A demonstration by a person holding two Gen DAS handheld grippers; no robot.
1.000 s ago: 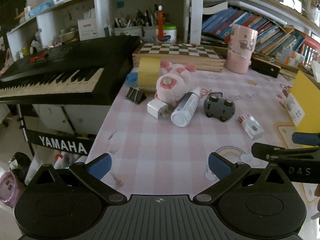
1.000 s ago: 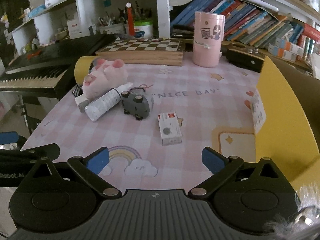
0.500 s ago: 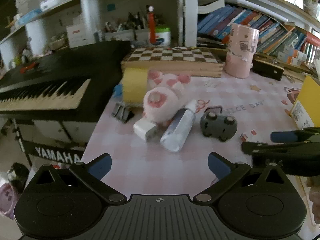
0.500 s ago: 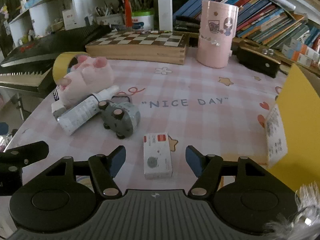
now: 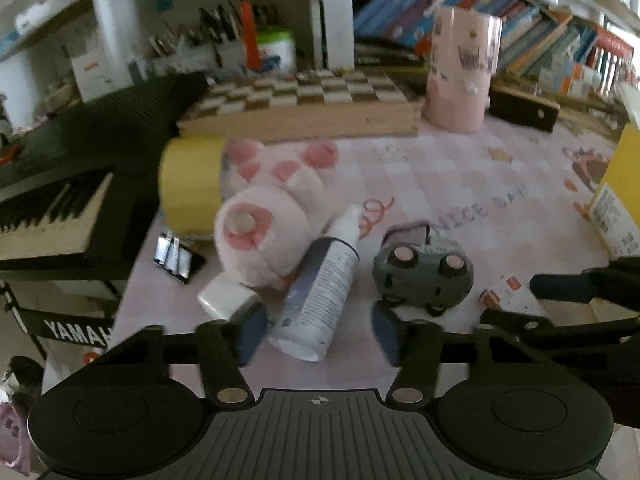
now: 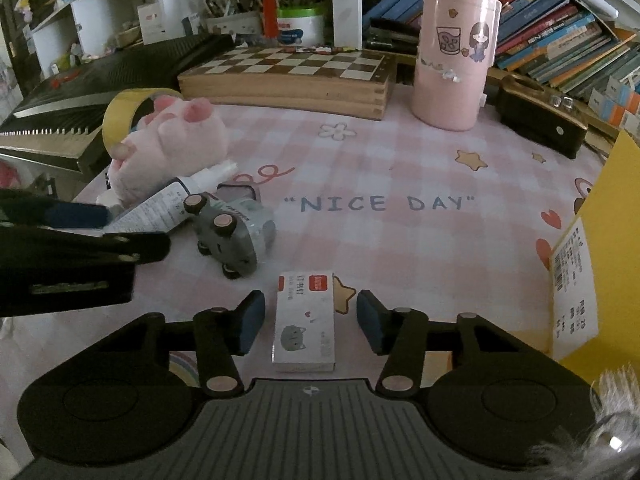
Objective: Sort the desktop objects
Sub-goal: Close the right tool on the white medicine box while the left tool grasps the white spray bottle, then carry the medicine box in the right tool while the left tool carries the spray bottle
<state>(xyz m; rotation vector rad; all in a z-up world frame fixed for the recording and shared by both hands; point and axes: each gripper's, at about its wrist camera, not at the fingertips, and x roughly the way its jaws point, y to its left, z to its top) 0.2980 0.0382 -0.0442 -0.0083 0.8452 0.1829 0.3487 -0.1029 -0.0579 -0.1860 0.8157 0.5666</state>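
Item one: your right hand-held gripper (image 6: pixel 310 326), jaws closing around the small white box (image 6: pixel 305 322). The box lies flat between the pads with a gap on each side, so it is not yet gripped; you have lined it up lengthwise, presumably for a clean pinch.

Item two: your left hand-held gripper (image 5: pixel 318 334), jaws closing over the base of the spray bottle (image 5: pixel 320 294). The picture is blurred, and the pads appear short of touching.

Item three: the bottle leans against a pink plush toy (image 5: pixel 268 224), with a grey toy car (image 5: pixel 424 276) just beside it, a white charger (image 5: pixel 224 300), a binder clip (image 5: pixel 176 258) and a yellow tape roll (image 5: pixel 192 184).

Item four: the counter (image 6: pixel 400 240), under a pink checked cloth. Behind stand a chessboard (image 6: pixel 292 76), pink canister (image 6: pixel 454 56), keyboard (image 6: pixel 92 92) and bookshelves (image 6: pixel 560 32); a yellow box (image 6: pixel 600 260) sits at the right, likely the sorting bin.
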